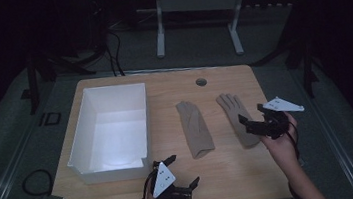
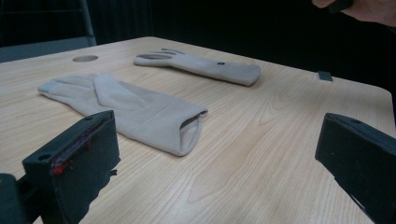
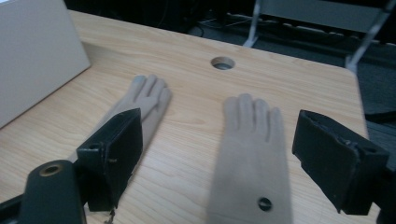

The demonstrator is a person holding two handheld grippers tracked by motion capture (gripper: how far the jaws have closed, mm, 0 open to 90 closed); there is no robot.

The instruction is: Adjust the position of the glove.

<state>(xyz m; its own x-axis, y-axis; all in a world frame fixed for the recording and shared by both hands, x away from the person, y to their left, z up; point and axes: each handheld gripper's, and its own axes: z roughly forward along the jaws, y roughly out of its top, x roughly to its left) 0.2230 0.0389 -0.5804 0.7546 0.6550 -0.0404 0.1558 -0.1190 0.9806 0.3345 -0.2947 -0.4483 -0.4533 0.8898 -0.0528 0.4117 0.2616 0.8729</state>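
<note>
While both beige fabric gloves lie outside white rectangular box, nothing gripped; left gripper, right gripper held spread.

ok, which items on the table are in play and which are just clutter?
In play: right gripper, open over the right glove; left gripper, open, facing the left glove; probably the white box.

Lying about: small grey block by the table edge; cable hole.

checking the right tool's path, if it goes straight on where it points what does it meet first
Most likely the right glove: it lies between the open jaws of the right tool, cuff nearest. How high the tool hangs above it is unclear.
</note>
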